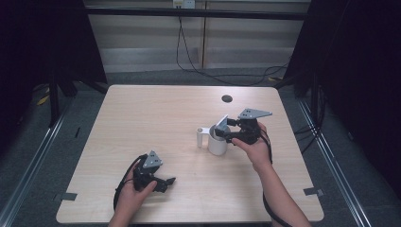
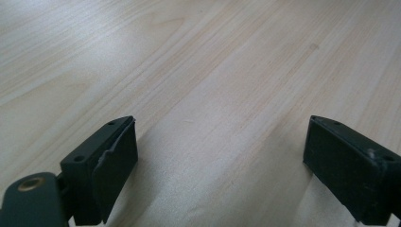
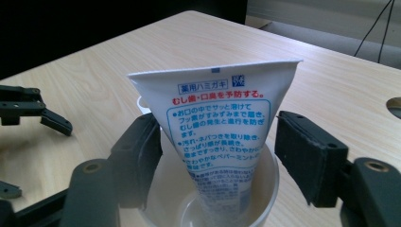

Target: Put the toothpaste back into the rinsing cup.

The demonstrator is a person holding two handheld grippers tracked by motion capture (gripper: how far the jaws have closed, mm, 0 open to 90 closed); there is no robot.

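Two open grippers: right gripper [image 3: 217, 156] straddles the toothpaste tube [image 3: 220, 137] standing cap-down in the white cup [image 1: 217, 142], jaws not quite pinching; tube looks light, soft, slick, so grip the flat upper body near the crimp; left gripper [image 1: 163, 182] idles, jaws apart, over bare table [image 2: 213, 71].
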